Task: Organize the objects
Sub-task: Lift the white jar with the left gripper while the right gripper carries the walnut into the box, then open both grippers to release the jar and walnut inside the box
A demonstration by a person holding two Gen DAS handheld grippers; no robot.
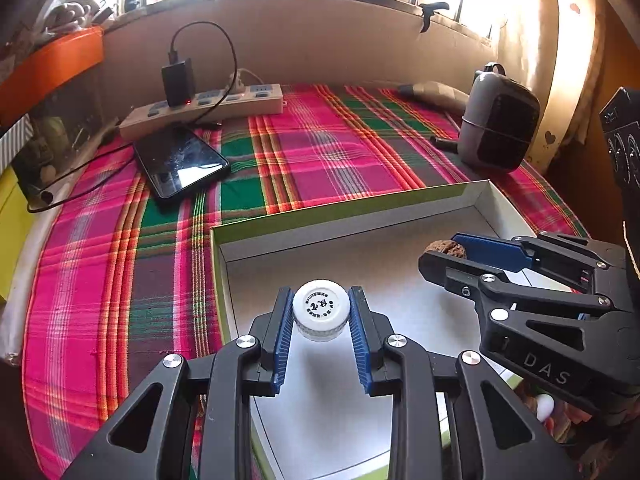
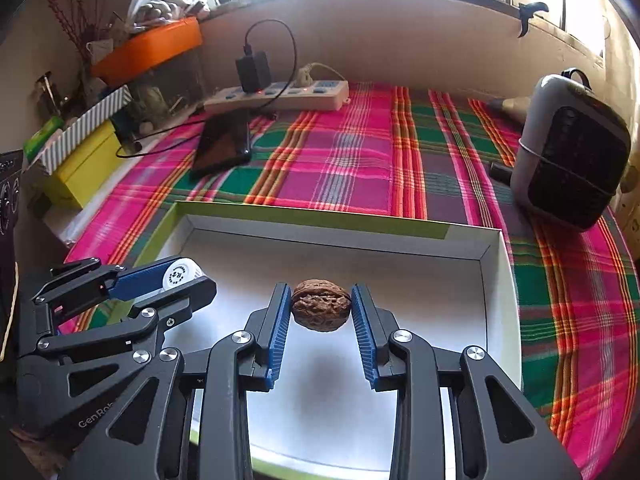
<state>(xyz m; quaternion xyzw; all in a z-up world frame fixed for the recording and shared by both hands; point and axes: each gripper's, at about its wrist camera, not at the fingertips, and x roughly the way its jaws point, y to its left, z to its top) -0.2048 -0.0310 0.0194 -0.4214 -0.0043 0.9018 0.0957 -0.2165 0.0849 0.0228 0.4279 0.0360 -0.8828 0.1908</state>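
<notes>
**Walnut and bottle cap, both pinched over the box, notes on how they'll handle**

Walnut (image 2: 321, 305) first: it's clamped end to end between the blue pads of the right claw (image 2: 321, 307), hanging just above the white floor of the open cardboard box (image 2: 496, 304). I'd guess hard, light and bumpy, so the ridged pads bite fine, but it's rounded and could roll once let go. Holding it across the widest part, like now, looks right to me.

The white bottle cap (image 1: 321, 307) sits in the left claw (image 1: 321, 312), jaws only partly closed and pressing on its ribbed sides, printed top facing the camera. Probably stiff plastic, almost weightless, and the ribs help grip. It's over the box's left half, near the green-edged wall.

Both claws hover side by side over the box. Beyond it the plaid cloth (image 1: 320, 152) covers the bench, with a phone (image 1: 180, 164), a power strip (image 1: 208, 108) and a small grey heater (image 1: 496, 120) well apart from everything.
</notes>
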